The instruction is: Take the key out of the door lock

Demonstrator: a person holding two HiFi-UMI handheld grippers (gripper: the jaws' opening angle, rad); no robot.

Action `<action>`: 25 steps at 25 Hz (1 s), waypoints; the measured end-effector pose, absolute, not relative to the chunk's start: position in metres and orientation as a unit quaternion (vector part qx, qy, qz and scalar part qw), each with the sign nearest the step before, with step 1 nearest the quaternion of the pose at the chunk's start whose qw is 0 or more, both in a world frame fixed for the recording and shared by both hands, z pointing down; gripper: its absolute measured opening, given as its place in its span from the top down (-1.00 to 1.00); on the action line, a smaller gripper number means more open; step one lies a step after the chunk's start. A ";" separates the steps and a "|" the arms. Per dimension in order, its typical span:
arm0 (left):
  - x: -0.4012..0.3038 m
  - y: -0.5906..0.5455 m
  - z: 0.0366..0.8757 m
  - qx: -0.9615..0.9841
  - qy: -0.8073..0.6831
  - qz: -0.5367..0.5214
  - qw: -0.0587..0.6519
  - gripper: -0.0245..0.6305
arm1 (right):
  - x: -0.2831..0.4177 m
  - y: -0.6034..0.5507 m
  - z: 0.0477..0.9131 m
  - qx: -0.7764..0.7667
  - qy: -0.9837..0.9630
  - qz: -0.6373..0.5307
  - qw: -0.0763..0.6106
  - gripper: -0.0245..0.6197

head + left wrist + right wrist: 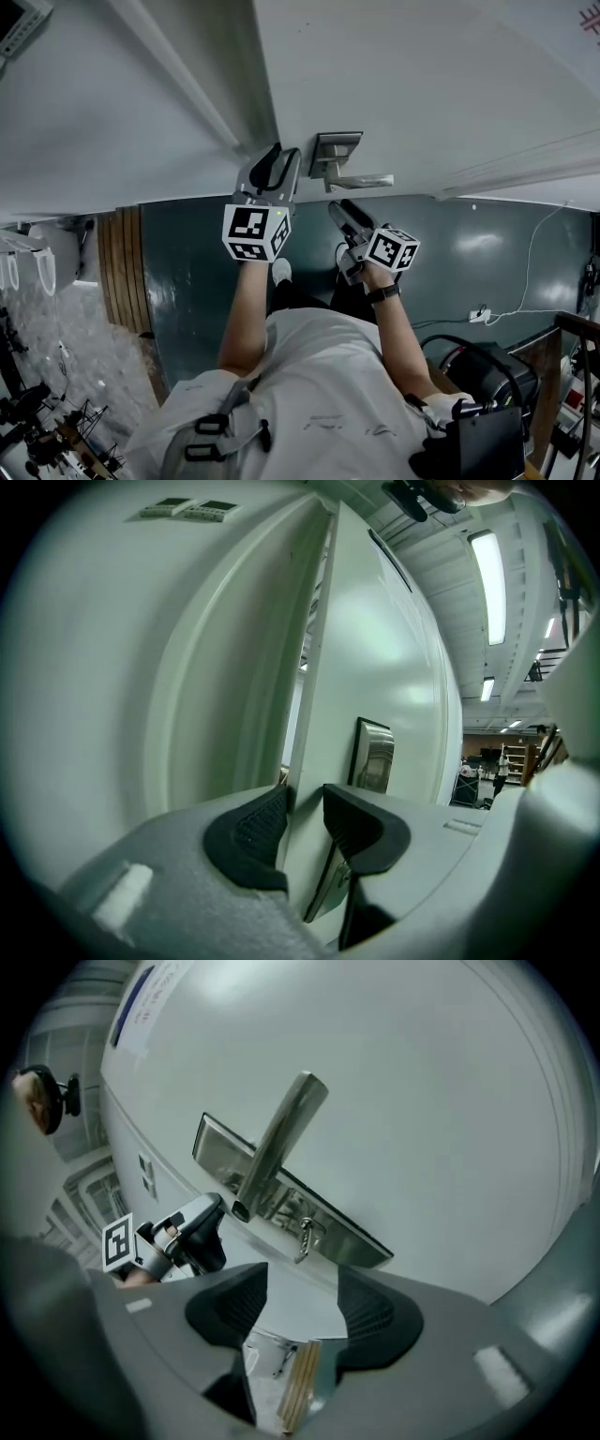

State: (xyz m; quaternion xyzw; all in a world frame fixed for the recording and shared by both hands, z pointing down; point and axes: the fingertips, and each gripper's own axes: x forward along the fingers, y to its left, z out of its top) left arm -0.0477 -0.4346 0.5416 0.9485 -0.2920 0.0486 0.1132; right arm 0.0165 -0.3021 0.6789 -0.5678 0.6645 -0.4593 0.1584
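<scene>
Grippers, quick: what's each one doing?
Left gripper: closed on the edge of the white door.
Right gripper: open, empty; small silver key sits in the steel lock plate.

The left gripper (305,832) straddles the edge of a white door (375,649). One black ribbed pad (248,841) lies against the door's left face and the other against its right face, so the door's thickness fills the gap between the jaws. Low between the jaws, a narrow metal strip (325,892) is set into the door's edge. Just beyond the right jaw, a brushed metal lock plate (375,755) stands upright on the door's right face. To the left of the gripper rises the pale, curved door frame (216,686). Up and to the right, long ceiling lights (489,583) glow, and far off to the right a dim room with shelves (511,759) shows.
</scene>
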 end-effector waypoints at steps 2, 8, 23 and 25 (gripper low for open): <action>-0.048 -0.435 0.542 0.949 -0.291 0.049 0.115 0.53 | 0.015 -0.309 0.678 -0.549 0.655 -0.475 0.207 0.14; -0.047 -0.435 0.543 0.948 -0.291 0.049 0.117 0.53 | 0.021 -0.328 0.684 -0.484 0.575 -0.531 0.390 0.14; -0.046 -0.434 0.543 0.950 -0.284 0.051 0.119 0.53 | 0.030 -0.364 0.699 -0.460 0.498 -0.547 0.491 0.49; -0.046 -0.434 0.544 0.950 -0.284 0.051 0.120 0.53 | 0.031 -0.366 0.698 -0.457 0.492 -0.544 0.503 0.58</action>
